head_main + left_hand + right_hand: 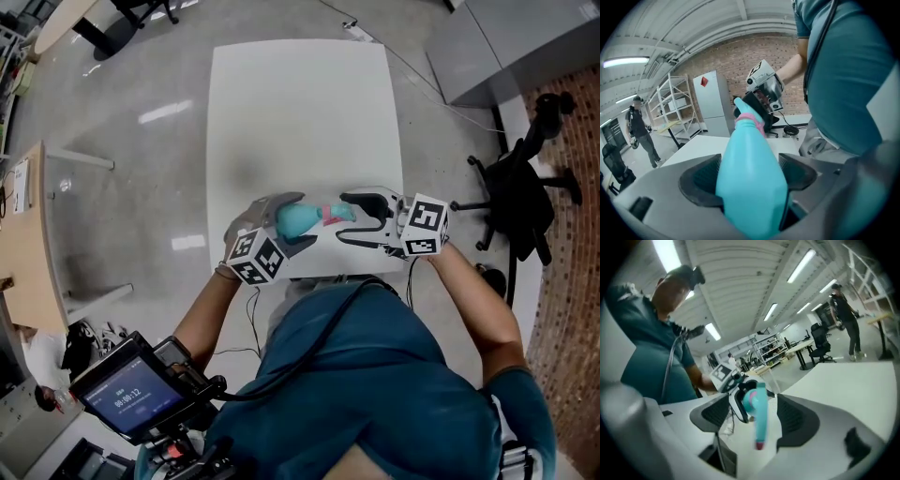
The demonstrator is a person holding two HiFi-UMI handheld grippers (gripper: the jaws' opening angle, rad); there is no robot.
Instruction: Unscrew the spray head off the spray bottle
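Left gripper (749, 177) first: it's clamped on the fat body of the teal spray bottle (747, 150), with both dark pads snug against its sides. The right gripper (754, 417) faces it from the other end with its jaws spread. The spray head (758, 404) sits between them with a clear gap on each side, so nothing is pinched there.

The bottle lies roughly level between the two tools, neck toward the right one. It's held just above the near edge of the white table (300, 112), close in front of the person's chest.

As for progress, we'd say the job is somewhere in the middle. The head looks like it's still sitting on the neck, right at the pink collar (751, 122), and we don't see any gap there. How loose the thread already is, we can't tell. With the right jaws loose around the head, our guess is this is a re-grip between twists. What's left is to close on the head, turn it again and then lift it away.

On pose, both bare forearms angle inward from the sides. The marker cubes sit on the outer ends, and the grippers point nearly straight at each other.
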